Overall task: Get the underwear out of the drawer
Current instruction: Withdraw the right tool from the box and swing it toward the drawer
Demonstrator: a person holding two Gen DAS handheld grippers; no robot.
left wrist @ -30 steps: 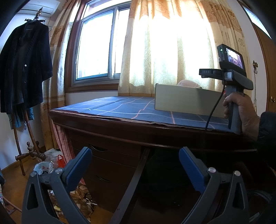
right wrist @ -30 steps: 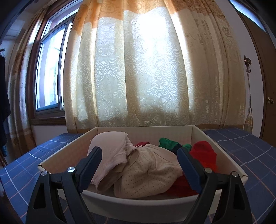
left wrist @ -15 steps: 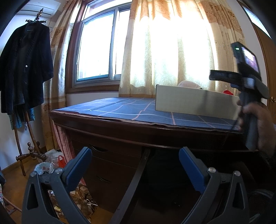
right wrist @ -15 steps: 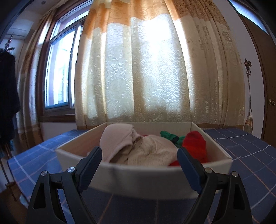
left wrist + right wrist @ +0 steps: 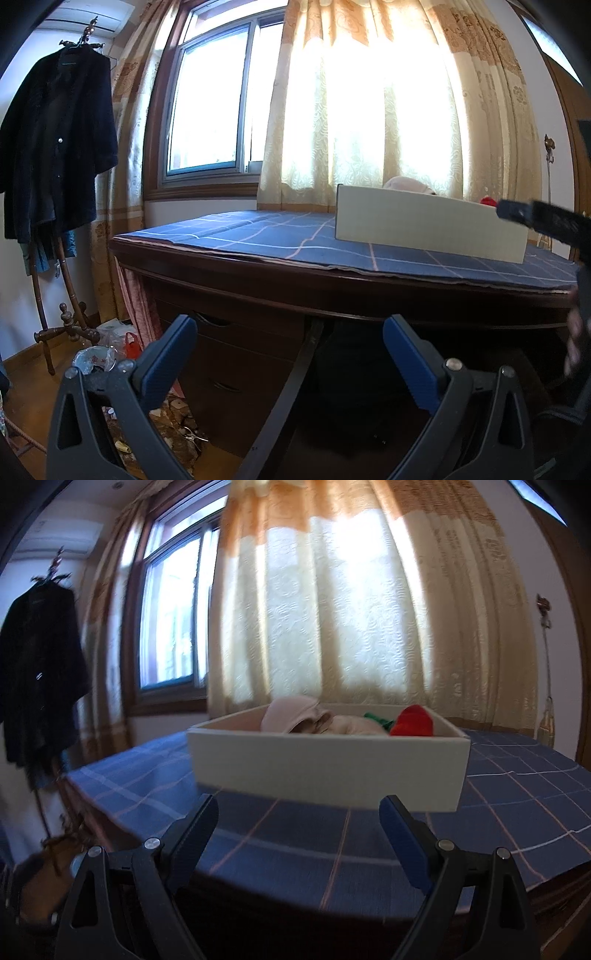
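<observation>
A sunlit curtain (image 5: pixel 332 627) backs the blue checked surface (image 5: pixel 295 849). I hold both grippers below its edge: my left gripper (image 5: pixel 290 354) and right gripper (image 5: pixel 298 830) each have fingers apart, empty. Reaching from here, I might bump the white box (image 5: pixel 328 768) and push it away. It holds the underwear (image 5: pixel 291 716) with red and green cloth.

I am holding my left gripper (image 5: pixel 290 354) low and level, its jaws spread wide on nothing. I am holding my right gripper (image 5: pixel 297 834) likewise gaping, pointing slightly downward, gripping nothing.
</observation>
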